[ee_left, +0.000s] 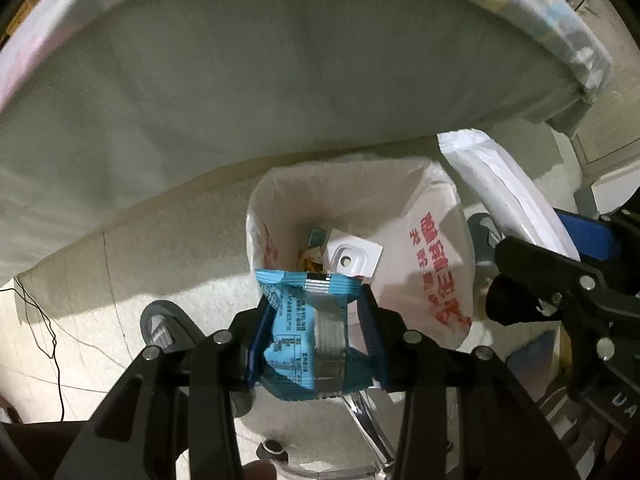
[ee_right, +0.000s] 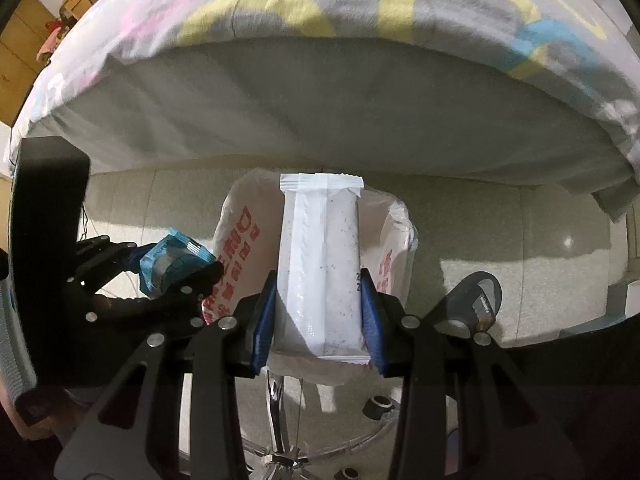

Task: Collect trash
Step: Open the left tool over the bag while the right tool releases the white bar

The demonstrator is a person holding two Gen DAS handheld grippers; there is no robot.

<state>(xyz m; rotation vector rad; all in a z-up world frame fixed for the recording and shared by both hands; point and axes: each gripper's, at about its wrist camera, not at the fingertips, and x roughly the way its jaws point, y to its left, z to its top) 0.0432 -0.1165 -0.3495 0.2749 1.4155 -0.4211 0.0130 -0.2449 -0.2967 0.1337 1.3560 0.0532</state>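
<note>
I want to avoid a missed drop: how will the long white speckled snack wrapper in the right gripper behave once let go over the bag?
The long white speckled wrapper looks flat and probably empty, so likely light and prone to flutter. Its glossy film may slide easily off the right gripper pads. It stands straight above them, so it seems somewhat stiff and could catch on the white plastic bag rim.

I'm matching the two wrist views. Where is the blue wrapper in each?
Left wrist: blue wrapper low centre, between the left gripper's fingers.
Right wrist: blue wrapper at mid left, beside the bag.
Shared landmark: the white bag with red print.
</note>
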